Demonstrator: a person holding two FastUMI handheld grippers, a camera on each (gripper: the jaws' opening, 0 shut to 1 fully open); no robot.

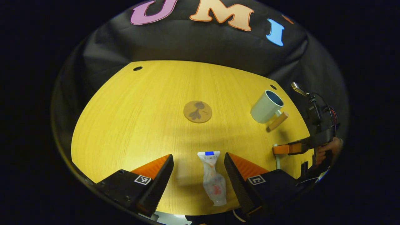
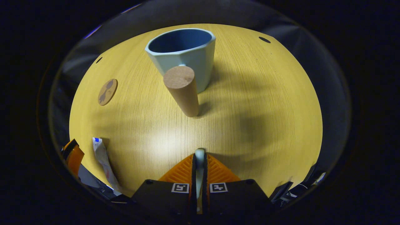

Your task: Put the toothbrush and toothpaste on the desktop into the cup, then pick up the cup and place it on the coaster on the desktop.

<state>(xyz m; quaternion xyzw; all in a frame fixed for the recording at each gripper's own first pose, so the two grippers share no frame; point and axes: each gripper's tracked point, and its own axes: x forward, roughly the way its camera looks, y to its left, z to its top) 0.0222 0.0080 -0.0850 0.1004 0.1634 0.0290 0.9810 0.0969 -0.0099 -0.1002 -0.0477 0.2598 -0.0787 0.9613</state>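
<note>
A white toothpaste tube (image 1: 213, 179) with a blue-marked end lies flat on the yellow wooden table (image 1: 131, 118), between the fingers of my open left gripper (image 1: 198, 156), which do not touch it. My right gripper (image 2: 199, 158) is shut on a thin white toothbrush (image 2: 199, 153), low over the table. The pale blue cup (image 2: 184, 56) with a wooden peg handle (image 2: 182, 90) stands upright just ahead of it. In the left gripper view the cup (image 1: 267, 106) is at the far right, with the right gripper (image 1: 278, 149) and toothbrush (image 1: 277, 160) nearer. The round brown coaster (image 1: 197, 111) lies mid-table.
A person's hand (image 1: 325, 151) holds the right gripper at the table's right edge. Small dark holes (image 1: 137, 68) sit near the table's back corners. In the right gripper view the coaster (image 2: 107, 91) is far left, with the toothpaste (image 2: 103, 159) and a left gripper finger (image 2: 73, 156) at lower left.
</note>
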